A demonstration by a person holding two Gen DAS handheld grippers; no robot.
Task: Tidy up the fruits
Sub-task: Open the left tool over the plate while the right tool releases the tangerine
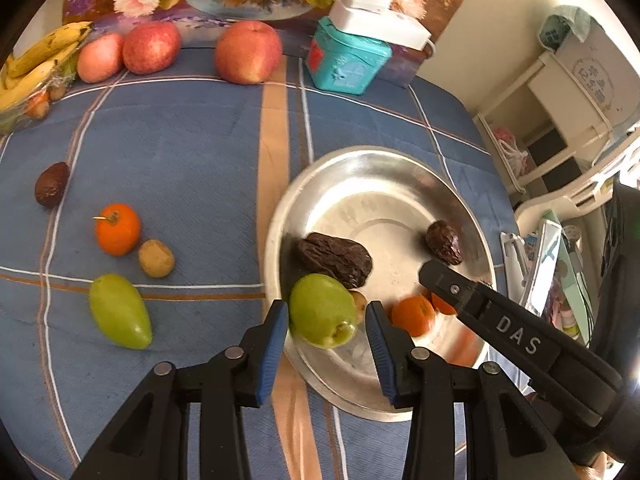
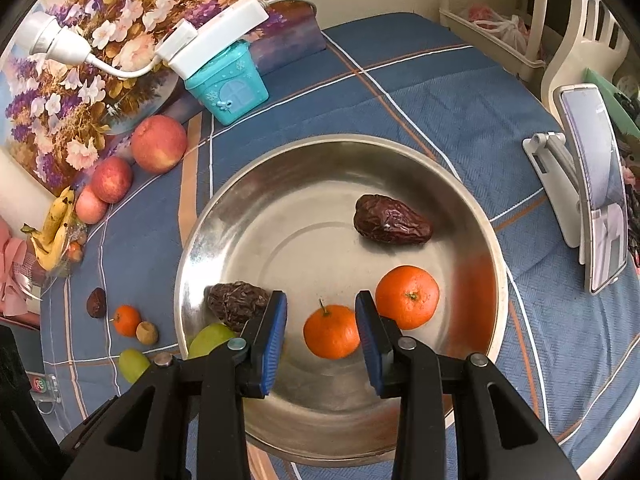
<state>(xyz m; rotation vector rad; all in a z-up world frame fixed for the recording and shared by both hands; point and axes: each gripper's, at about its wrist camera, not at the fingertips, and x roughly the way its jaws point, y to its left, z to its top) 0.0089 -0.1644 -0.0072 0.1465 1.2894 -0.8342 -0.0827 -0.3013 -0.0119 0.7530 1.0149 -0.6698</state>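
Right now both grippers hang over a round steel bowl (image 2: 224,216) set on a blue plaid cloth (image 1: 180,152). In the left wrist view the left gripper (image 1: 327,322) has its blue pads either side of a green fruit (image 1: 320,310) at the bowl's seven o'clock rim; the left pad looks to touch it, while a sliver of a small tan fruit shows between the green fruit and the right pad, so I cannot tell whether it is truly clamped. In the right wrist view the right gripper (image 2: 321,330) stands with its jaws parted around a small mandarin (image 2: 330,334) lying at the bowl's six o'clock; the right pad is at the fruit's edge, the left pad clearly off it. A bigger mandarin (image 2: 407,297) sits at four o'clock in the bowl, a wrinkled dried date (image 2: 392,220) at two o'clock, and a second dark date (image 2: 236,304) at eight o'clock beside the left pad. Outside the bowl, at its nine o'clock in the left wrist view, lie a second green fruit (image 1: 119,312), a tan round fruit (image 1: 156,258), an orange mandarin with a stem (image 1: 117,229) and one more date (image 1: 51,184). Farther off at eleven o'clock stand three red apples (image 1: 248,52) and bananas (image 1: 40,60), with a teal tin (image 1: 346,60) at one o'clock.
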